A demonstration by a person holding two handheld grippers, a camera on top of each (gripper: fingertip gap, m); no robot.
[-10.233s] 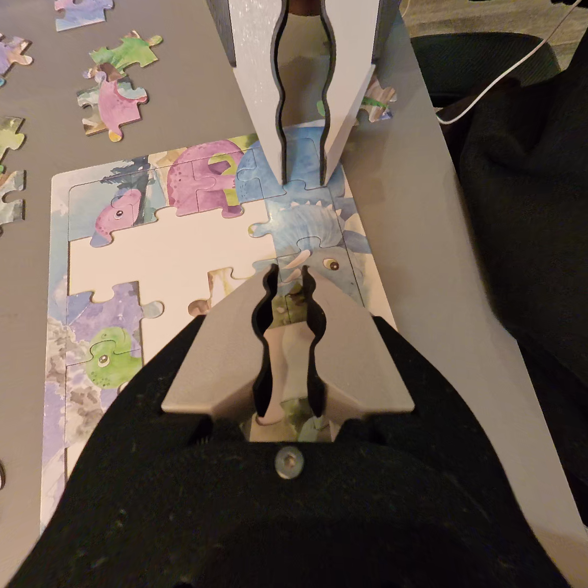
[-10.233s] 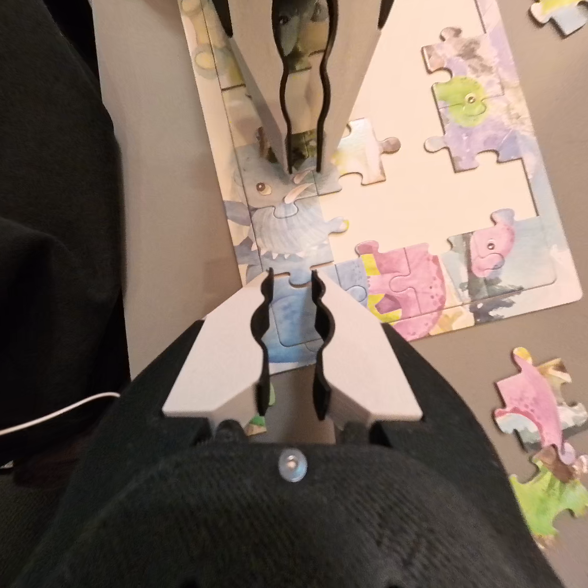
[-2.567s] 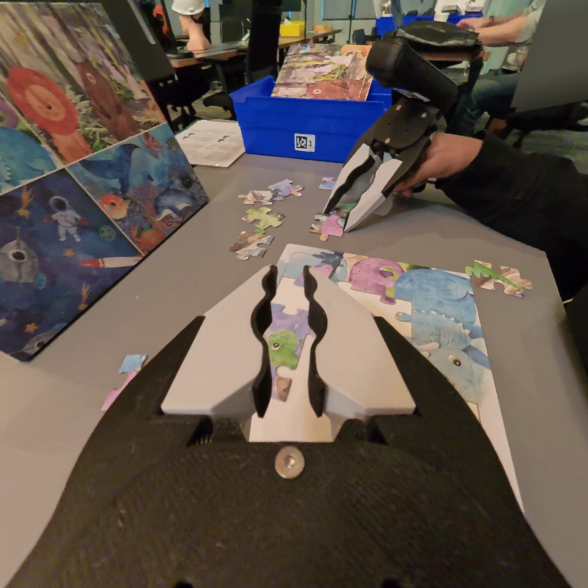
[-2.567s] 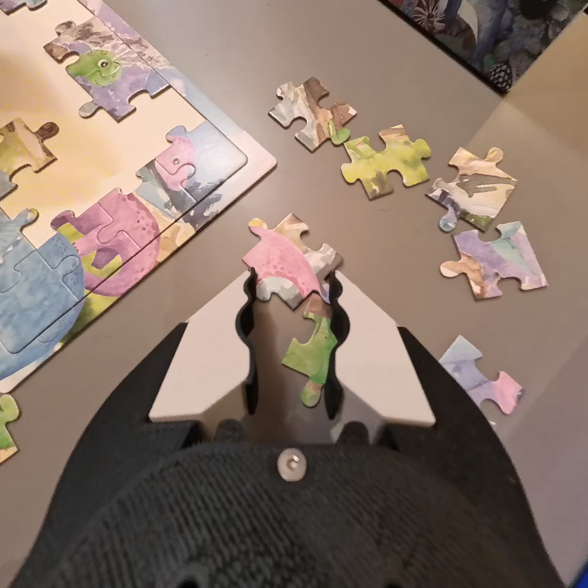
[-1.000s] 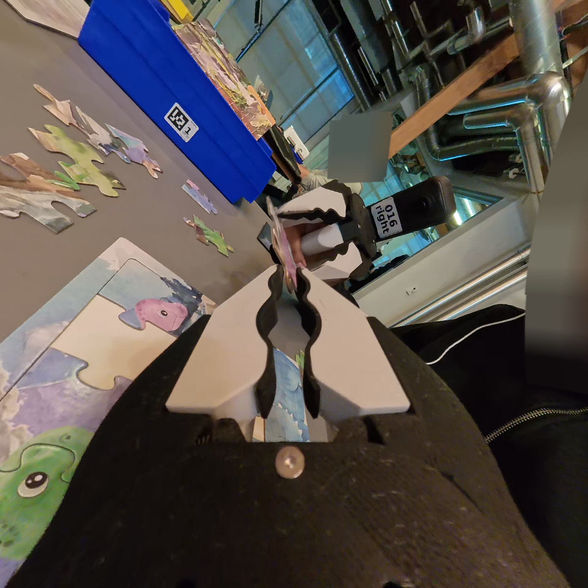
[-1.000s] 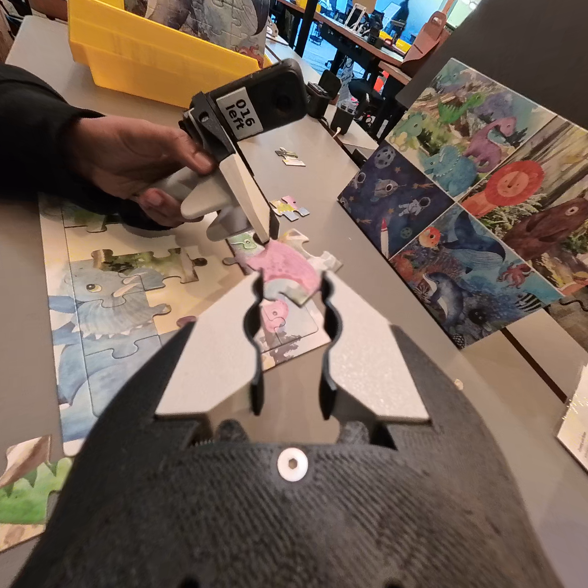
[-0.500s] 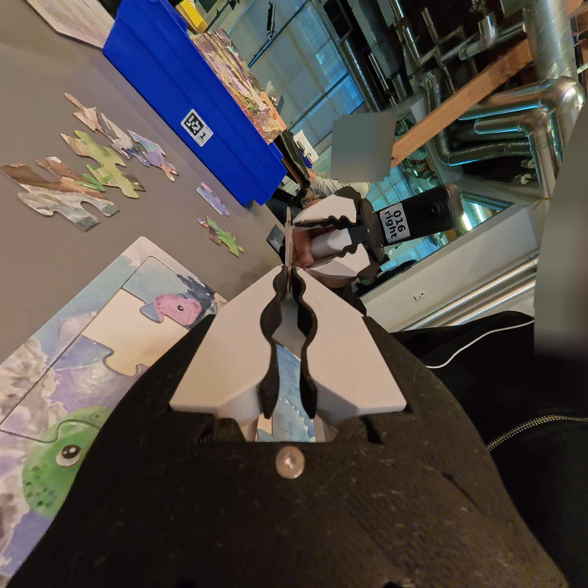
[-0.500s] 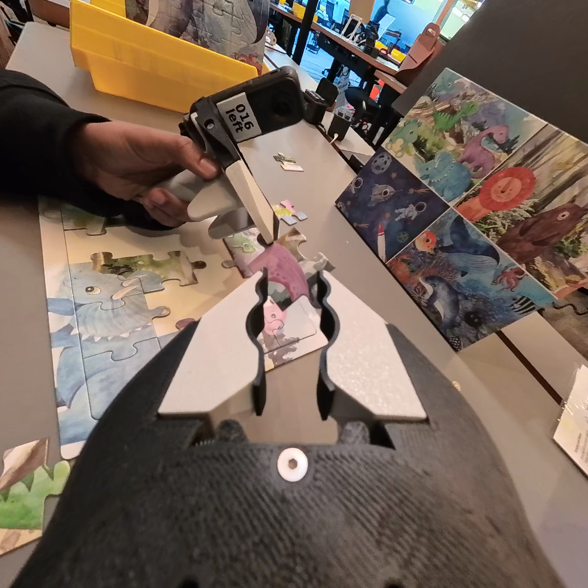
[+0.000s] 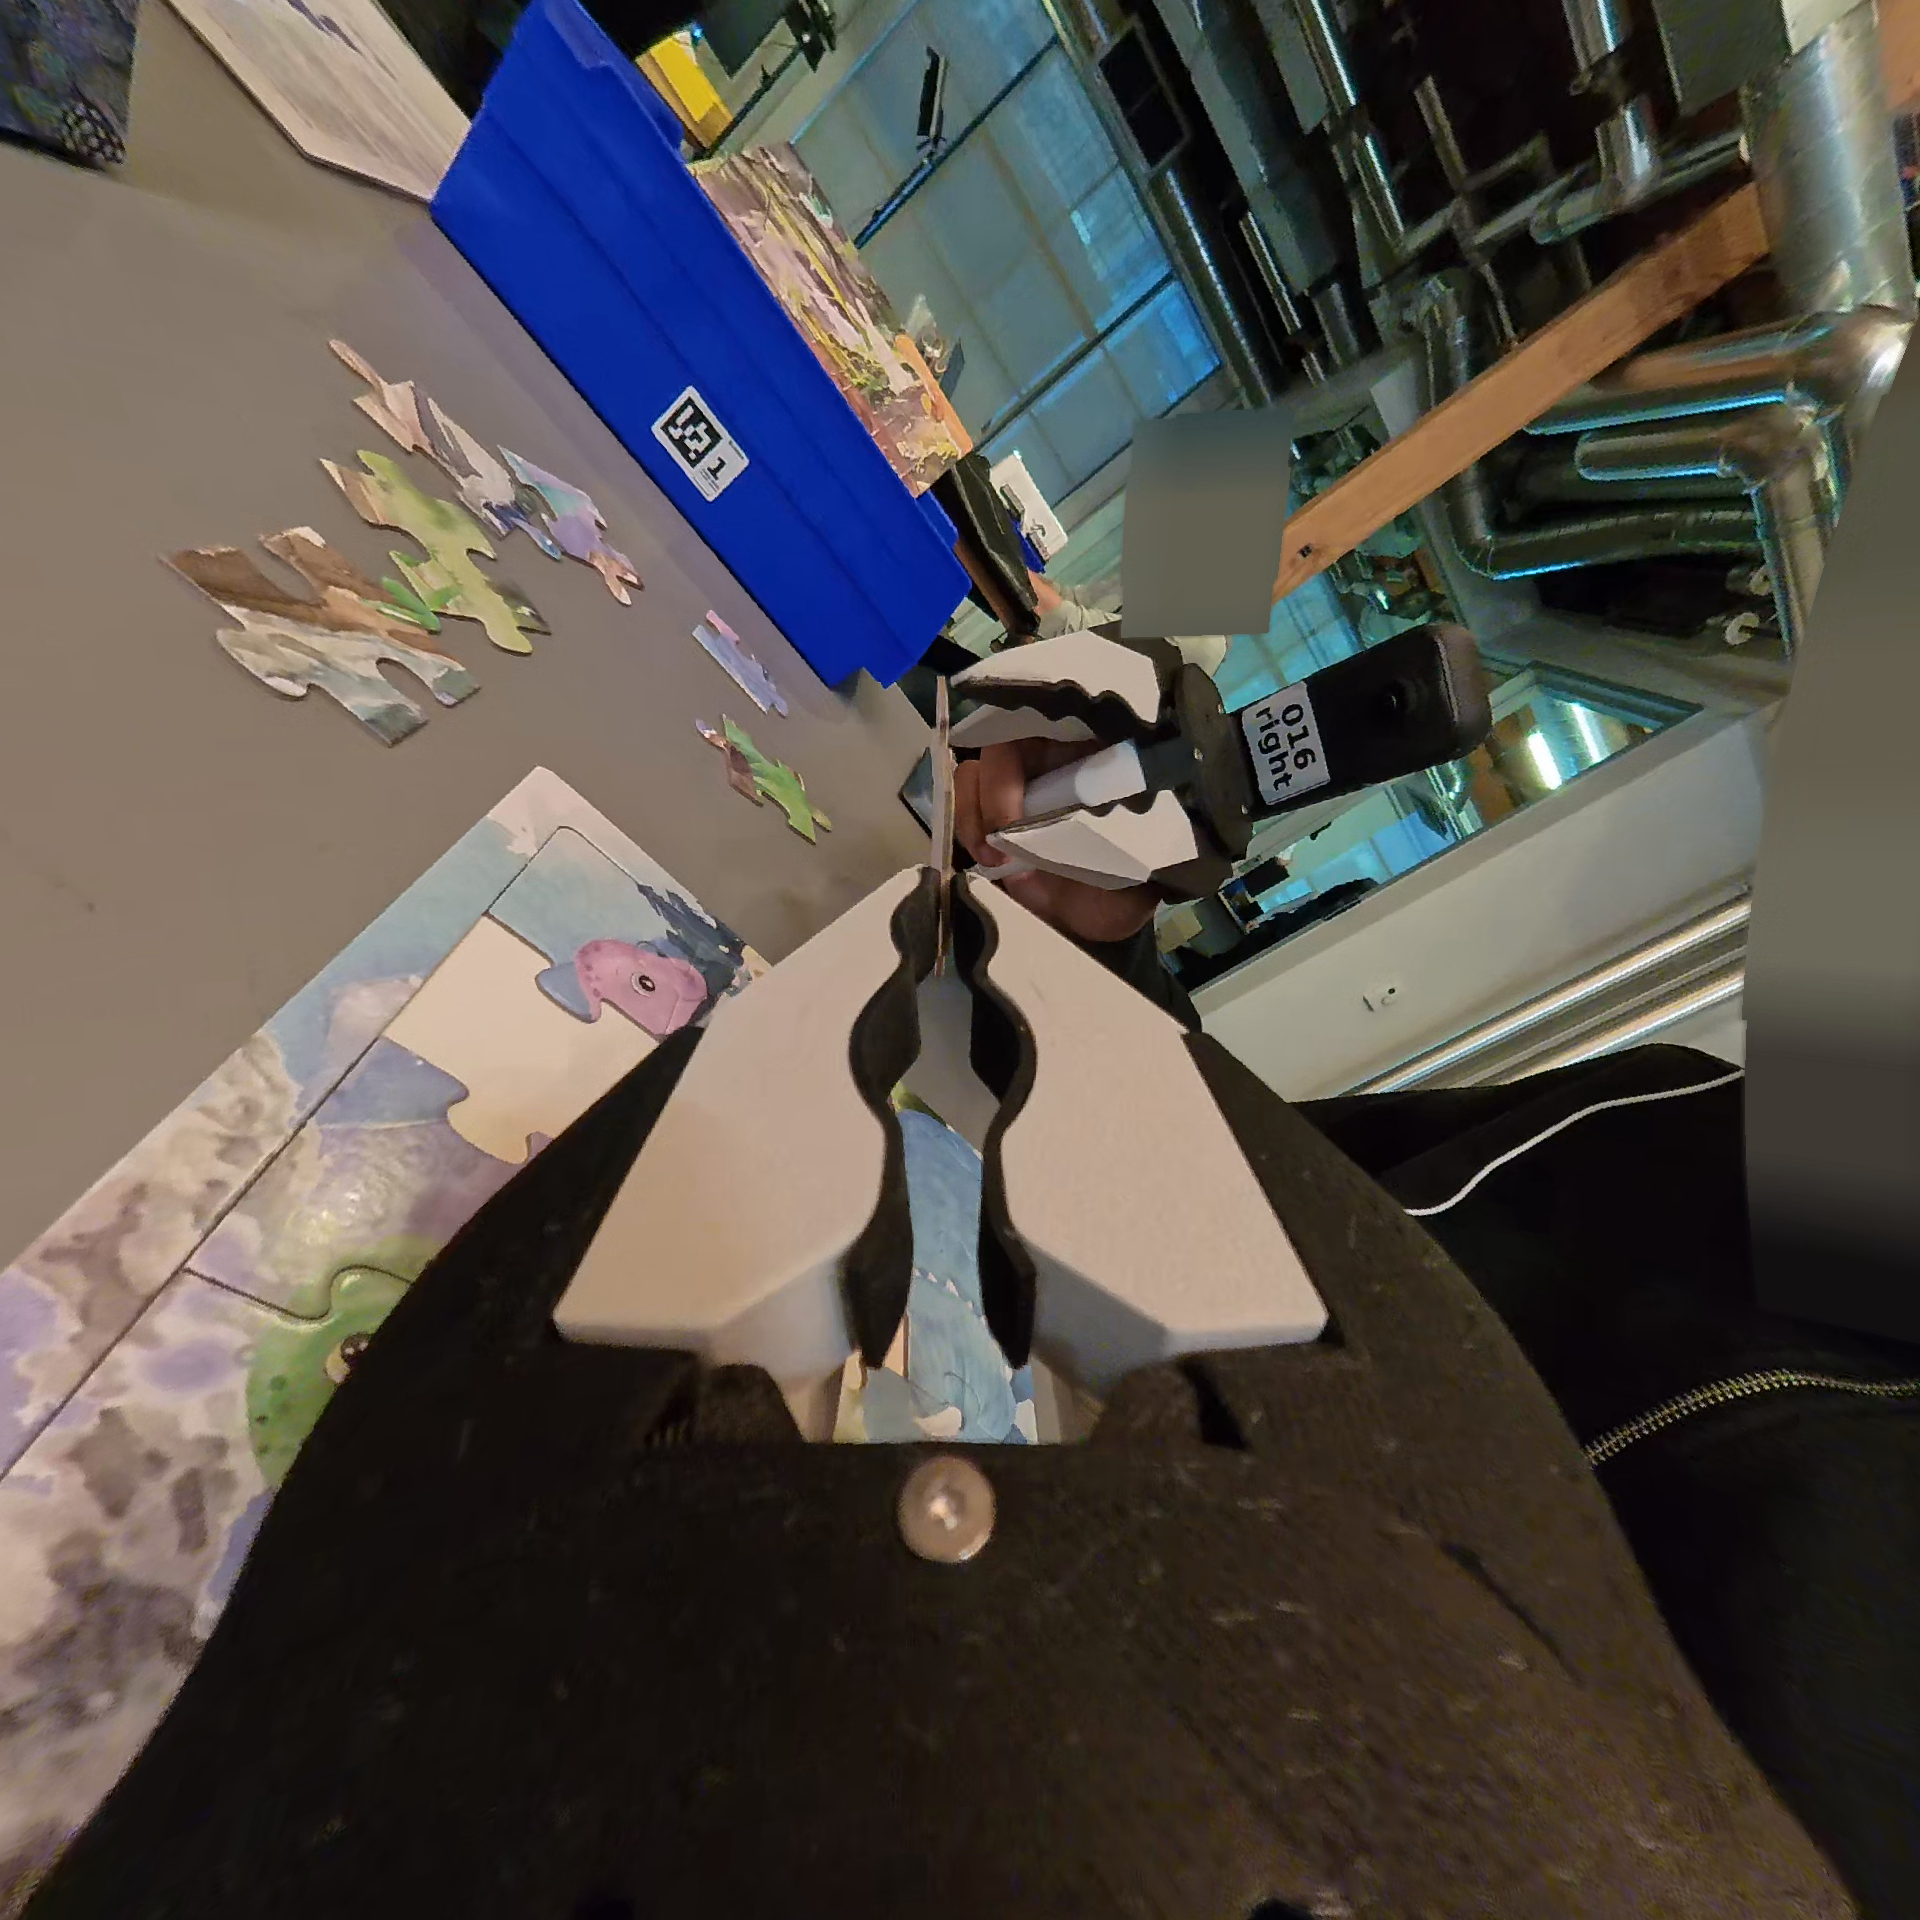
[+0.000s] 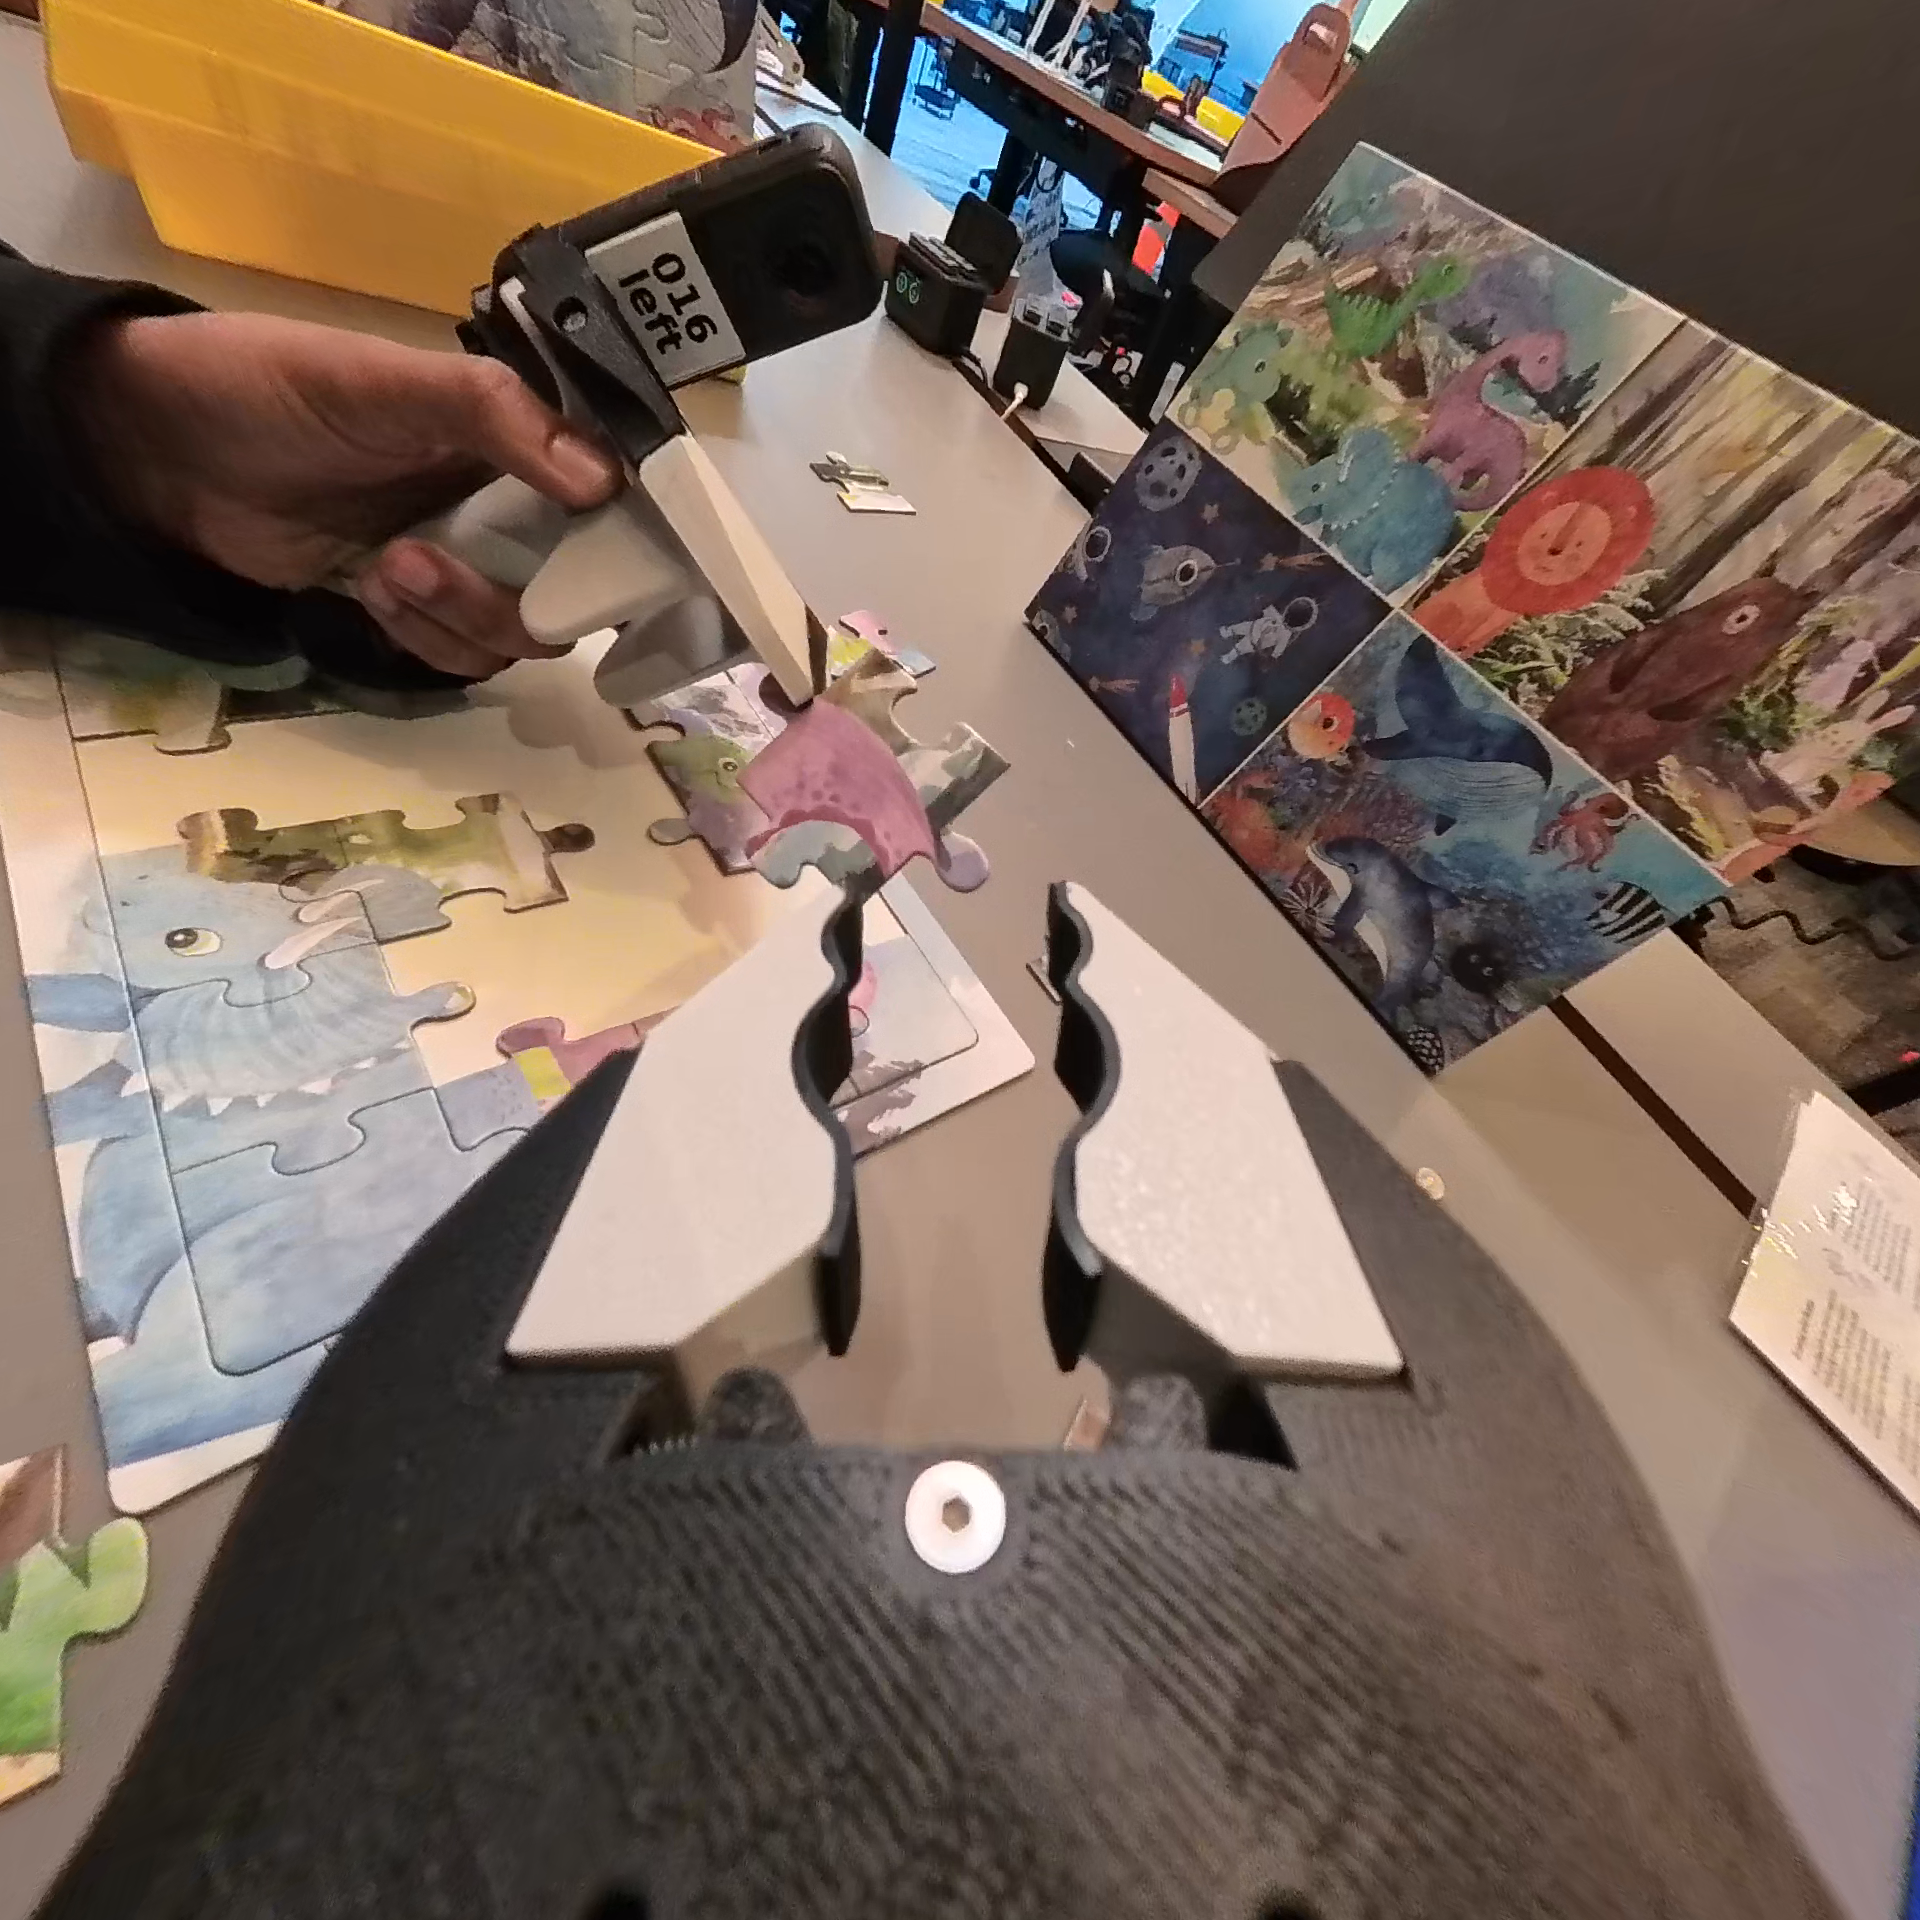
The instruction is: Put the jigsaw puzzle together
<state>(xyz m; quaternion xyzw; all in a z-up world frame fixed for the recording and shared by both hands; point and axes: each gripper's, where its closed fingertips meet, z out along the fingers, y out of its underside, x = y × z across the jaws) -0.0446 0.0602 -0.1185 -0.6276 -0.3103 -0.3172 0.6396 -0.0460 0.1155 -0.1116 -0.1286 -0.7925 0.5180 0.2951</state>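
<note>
The left tool (image 9: 940, 902) is pinched tight on the pink puzzle piece (image 10: 842, 805), gripping it by one edge so that in the left wrist view the piece (image 9: 943, 800) shows only as a thin sliver standing up from the fingertips. In the right wrist view the same tool (image 10: 800, 694) slants down and away from a bare hand (image 10: 312, 457), which wraps its grey handle with the thumb on top, a dark sleeve behind it. The piece hangs from the tips, tilted, in the air above the far corner of the puzzle board (image 10: 987, 1060).

The right tool (image 10: 951, 904) stands wide open with nothing between its fingers, its tips just short of the piece's lower edge and level with it. From the left wrist view this tool (image 9: 961, 790) faces back with its jaws spread on either side of the piece, a hand partly seen behind it.

The board (image 9: 312, 1039) lies flat on the grey counter (image 9: 156, 727), partly filled: a blue dinosaur (image 10: 239, 1039) on one side, a small pink head (image 9: 634, 982) at a corner, bare cream backing between. Loose pieces (image 9: 353, 603) lie on the counter beyond the board, near a blue bin (image 9: 675, 353). A yellow bin (image 10: 343, 177) sits behind the left hand, and a picture panel (image 10: 1455, 675) stands propped at the counter's edge.
</note>
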